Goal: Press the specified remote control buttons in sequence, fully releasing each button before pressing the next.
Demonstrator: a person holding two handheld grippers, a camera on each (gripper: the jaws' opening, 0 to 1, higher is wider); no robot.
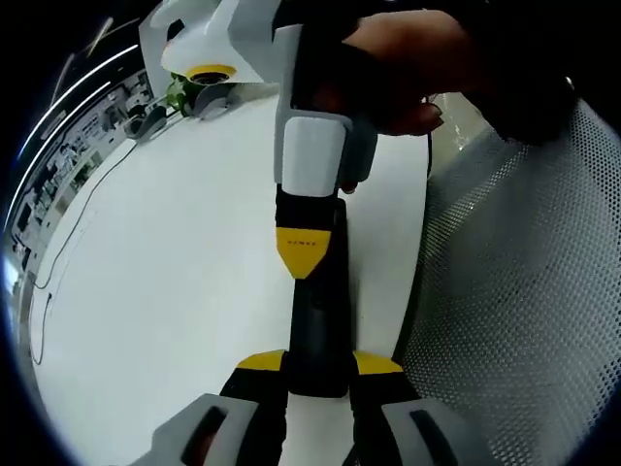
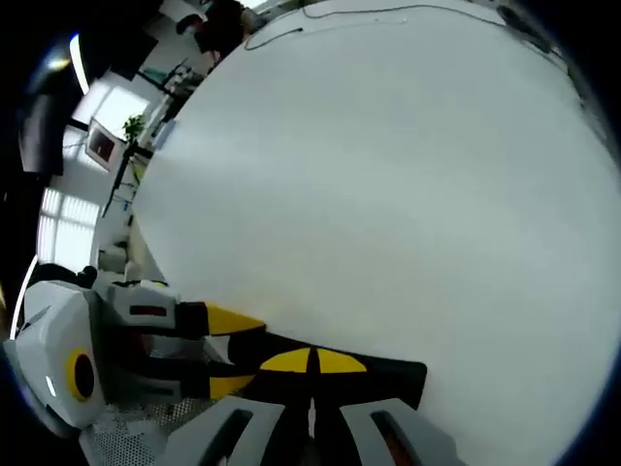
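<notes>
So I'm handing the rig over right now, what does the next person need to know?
Left gripper: shut on the near end of the black remote, holding it flat over the white table.
Right gripper: fingers shut, held by a hand, tip down on the far part of the remote, apparently on a button.
The buttons are hidden, so I cannot tell which one is under the tip.
Done: remote held steady, one press seemingly under way. The count of presses cannot be read from here.
Left: lift fully off, then carry on with the sequence.
Watch the mesh seat beside the table edge.
</notes>
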